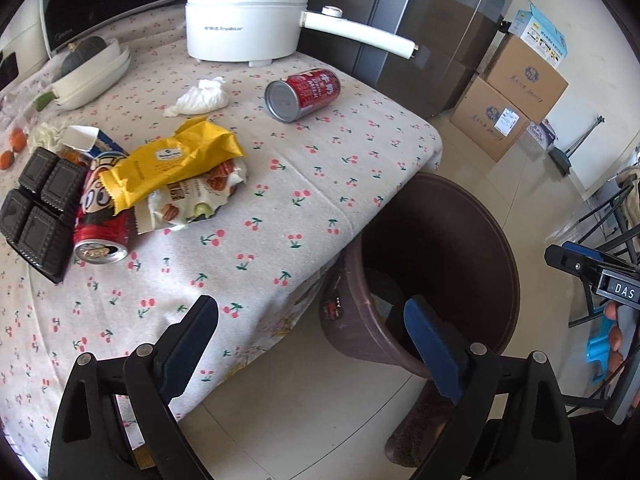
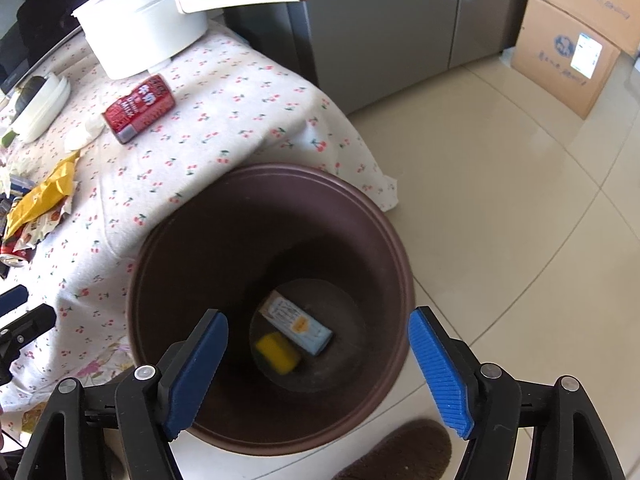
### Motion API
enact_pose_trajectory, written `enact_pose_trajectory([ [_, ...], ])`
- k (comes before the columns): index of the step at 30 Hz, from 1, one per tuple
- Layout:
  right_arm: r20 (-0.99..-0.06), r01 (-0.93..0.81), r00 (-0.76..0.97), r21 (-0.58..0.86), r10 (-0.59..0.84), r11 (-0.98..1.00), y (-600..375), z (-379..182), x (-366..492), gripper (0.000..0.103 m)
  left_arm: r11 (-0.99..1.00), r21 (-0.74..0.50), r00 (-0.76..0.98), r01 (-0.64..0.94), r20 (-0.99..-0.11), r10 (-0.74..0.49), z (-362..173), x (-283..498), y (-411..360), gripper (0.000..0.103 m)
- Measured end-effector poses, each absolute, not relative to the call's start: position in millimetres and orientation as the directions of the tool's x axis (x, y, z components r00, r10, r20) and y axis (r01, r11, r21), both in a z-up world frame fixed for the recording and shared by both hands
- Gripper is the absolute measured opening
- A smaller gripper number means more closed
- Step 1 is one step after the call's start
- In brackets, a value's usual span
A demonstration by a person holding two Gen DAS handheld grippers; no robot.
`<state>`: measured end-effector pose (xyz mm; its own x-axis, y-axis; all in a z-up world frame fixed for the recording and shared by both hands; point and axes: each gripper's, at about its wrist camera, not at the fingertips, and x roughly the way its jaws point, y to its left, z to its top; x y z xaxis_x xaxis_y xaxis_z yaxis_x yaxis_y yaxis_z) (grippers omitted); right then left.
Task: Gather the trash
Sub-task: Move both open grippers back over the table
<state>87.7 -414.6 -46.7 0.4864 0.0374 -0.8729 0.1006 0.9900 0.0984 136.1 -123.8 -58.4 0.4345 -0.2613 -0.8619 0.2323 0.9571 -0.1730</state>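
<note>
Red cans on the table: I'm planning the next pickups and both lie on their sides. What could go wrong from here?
1. The far red can lies alone on the cloth, so open jaws may nudge it and it could roll toward the table edge.
2. The near can is pinned under the yellow wrapper; pulling it may drag that pile.
3. The bin sits below the edge, so careless drops could miss.

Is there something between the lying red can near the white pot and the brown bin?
Nothing visible. From the red can to the table edge only bare cloth shows, and the brown bin stands open just below that edge.
</note>
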Motion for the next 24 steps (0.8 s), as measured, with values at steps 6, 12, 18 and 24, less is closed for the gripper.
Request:
enact_pose_trajectory([
  [6, -0.875, 0.076, 0.482, 0.083, 0.036, 0.994, -394, -46, 93, 0.081, 0.971, -0.149, 0.461, 0.187, -0.859, -0.22, -50, 133, -95, 0.102],
  [12, -0.874, 0.04, 0.484, 0.071, 0.043, 0.997, -367, -43, 101, 0.082, 0.982, -0.142, 0.476, 0.127, -0.86, -0.186, -44, 128, -57, 0.103],
  [18, -0.87, -0.006, 0.49, 0.07, 0.064, 0.998, -331, -39, 112, 0.083, 0.988, -0.145, 0.486, 0.057, -0.861, -0.154, -40, 121, -13, 0.103],
  [24, -0.87, -0.071, 0.486, 0.062, 0.089, 0.996, -287, -38, 124, 0.084, 0.989, -0.145, 0.494, -0.023, -0.862, -0.115, -39, 112, 34, 0.103],
])
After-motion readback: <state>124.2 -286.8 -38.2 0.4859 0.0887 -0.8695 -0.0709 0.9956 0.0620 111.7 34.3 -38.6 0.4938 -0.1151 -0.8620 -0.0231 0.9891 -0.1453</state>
